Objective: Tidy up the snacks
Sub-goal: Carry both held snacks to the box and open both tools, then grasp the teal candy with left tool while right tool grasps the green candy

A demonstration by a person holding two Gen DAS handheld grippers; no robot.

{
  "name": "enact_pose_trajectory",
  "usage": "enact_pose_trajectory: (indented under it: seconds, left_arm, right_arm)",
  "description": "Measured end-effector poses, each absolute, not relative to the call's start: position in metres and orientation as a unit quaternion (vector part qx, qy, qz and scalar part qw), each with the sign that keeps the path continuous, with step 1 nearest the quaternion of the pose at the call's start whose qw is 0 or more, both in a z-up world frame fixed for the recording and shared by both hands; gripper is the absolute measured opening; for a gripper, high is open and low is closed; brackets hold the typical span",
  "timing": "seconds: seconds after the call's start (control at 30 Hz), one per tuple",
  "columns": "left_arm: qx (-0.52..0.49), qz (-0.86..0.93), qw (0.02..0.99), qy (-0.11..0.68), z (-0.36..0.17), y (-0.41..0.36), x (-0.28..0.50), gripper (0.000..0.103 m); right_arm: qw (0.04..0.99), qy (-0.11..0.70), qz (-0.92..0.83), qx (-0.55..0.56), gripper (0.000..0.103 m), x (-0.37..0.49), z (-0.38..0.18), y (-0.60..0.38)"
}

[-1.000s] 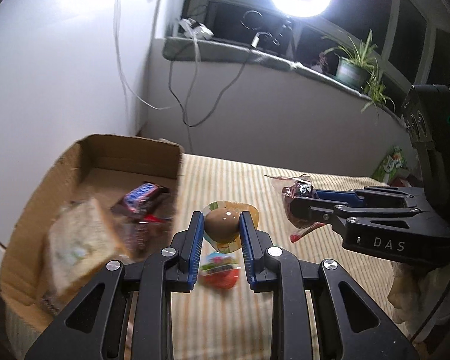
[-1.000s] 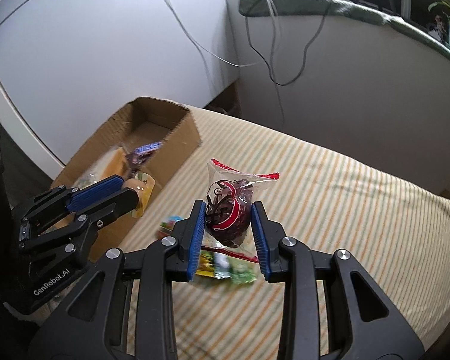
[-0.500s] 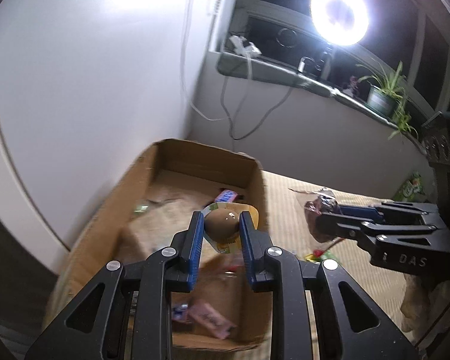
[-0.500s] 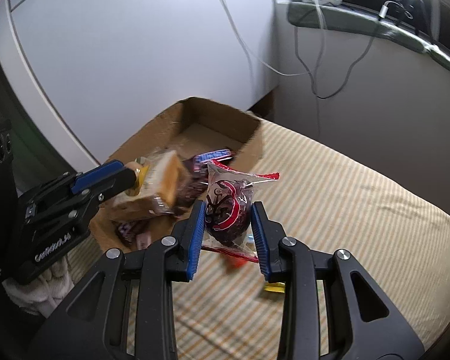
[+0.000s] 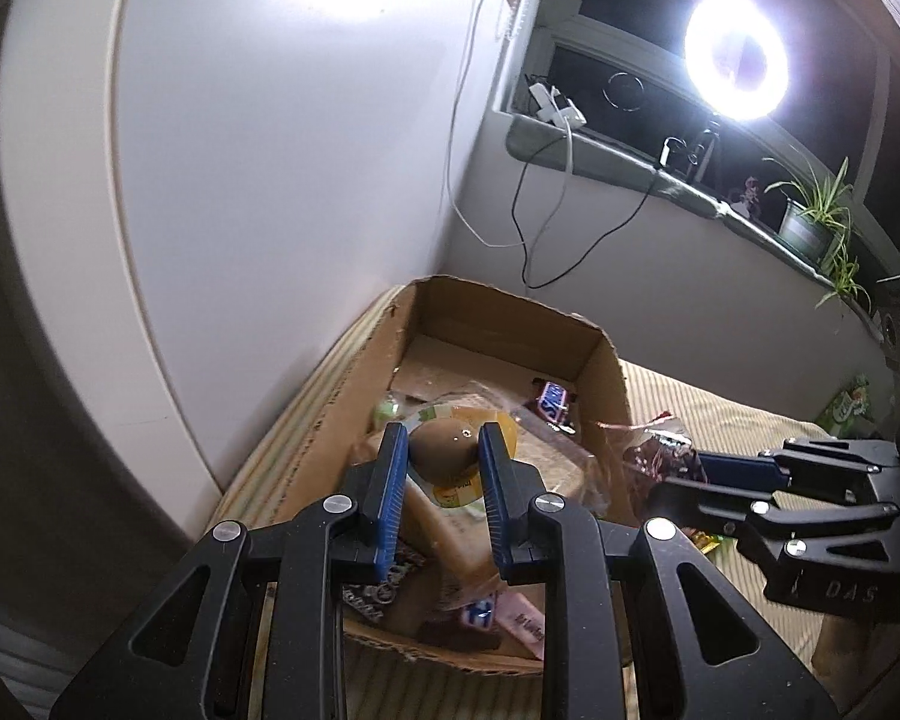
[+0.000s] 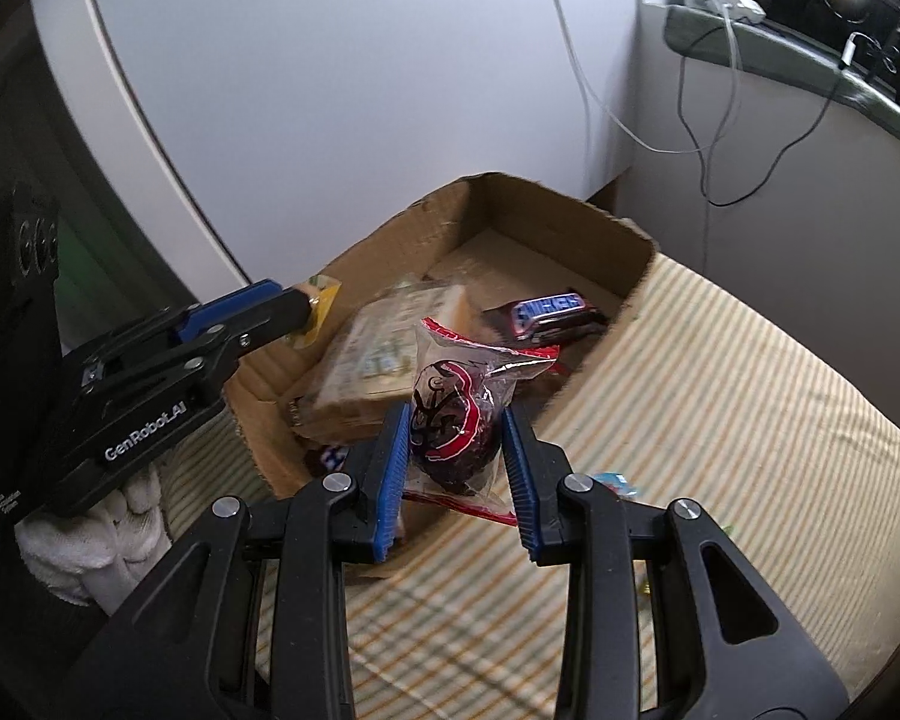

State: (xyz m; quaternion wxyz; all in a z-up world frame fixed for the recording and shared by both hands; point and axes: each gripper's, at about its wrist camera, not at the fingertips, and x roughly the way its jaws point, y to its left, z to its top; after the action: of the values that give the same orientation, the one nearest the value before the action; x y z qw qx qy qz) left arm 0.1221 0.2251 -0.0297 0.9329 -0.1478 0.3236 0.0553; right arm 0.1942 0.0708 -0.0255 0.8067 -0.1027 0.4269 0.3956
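Observation:
My left gripper (image 5: 442, 456) is shut on a brown egg in a clear and yellow packet (image 5: 444, 447) and hangs over the open cardboard box (image 5: 498, 312). At the right of the left wrist view, my right gripper (image 6: 453, 429) is shut on a dark red snack in a clear red-edged packet (image 6: 453, 414), above the box's near right wall. The box (image 6: 546, 204) holds a wrapped bread pack (image 6: 384, 348), a Snickers bar (image 6: 549, 309) and other small snacks. In the right wrist view the left gripper (image 6: 306, 303) comes in from the left, a white gloved hand (image 6: 90, 534) under it.
The box stands on a striped cloth (image 6: 720, 396) by a white wall. A few loose snacks (image 6: 615, 480) lie on the cloth right of the box. Cables (image 5: 540, 228) hang from a windowsill with a ring light (image 5: 735, 63) and a potted plant (image 5: 810, 222).
Both grippers have moved left, from over the striped cloth to over the box, each still holding its packet. The loose snacks on the cloth have slid out of the middle of both views.

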Motion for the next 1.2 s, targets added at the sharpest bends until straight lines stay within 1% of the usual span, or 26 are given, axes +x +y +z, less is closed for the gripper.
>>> enact_pose_trajectory:
  seconds: [0.27,0.33,0.37,0.4,0.43,0.5,0.83,1.0,1.2]
  left_arm:
    - [-0.149,0.057,0.932,0.324,-0.030,0.229,0.120,0.023]
    - [-0.145,0.059,0.933,0.325,-0.030,0.228,0.121,0.024]
    - [-0.144,0.061,0.933,0.324,-0.030,0.229,0.120,0.027]
    - [-0.144,0.061,0.933,0.324,-0.029,0.229,0.120,0.037]
    - [-0.145,0.063,0.934,0.322,-0.029,0.229,0.119,0.045]
    - [-0.142,0.064,0.935,0.319,-0.027,0.229,0.118,0.046]
    - [-0.144,0.057,0.936,0.315,-0.025,0.222,0.114,0.046]
    - [-0.142,0.037,0.938,0.313,-0.022,0.205,0.110,0.046]
    - [-0.132,0.006,0.942,0.309,-0.017,0.175,0.108,0.046]
  right_arm:
    - [0.796,0.430,0.412,-0.104,0.033,0.188,-0.029,0.087]
    - [0.795,0.430,0.415,-0.102,0.035,0.189,-0.029,0.088]
    - [0.795,0.430,0.416,-0.100,0.036,0.189,-0.030,0.089]
    - [0.795,0.430,0.417,-0.100,0.040,0.188,-0.029,0.089]
    - [0.796,0.429,0.415,-0.099,0.048,0.188,-0.028,0.088]
    - [0.799,0.425,0.413,-0.099,0.054,0.188,-0.027,0.086]
    - [0.810,0.420,0.399,-0.090,0.054,0.194,-0.021,0.062]
    - [0.821,0.418,0.380,-0.082,0.054,0.203,-0.020,0.031]
    - [0.830,0.436,0.341,-0.069,0.054,0.221,-0.033,-0.021]
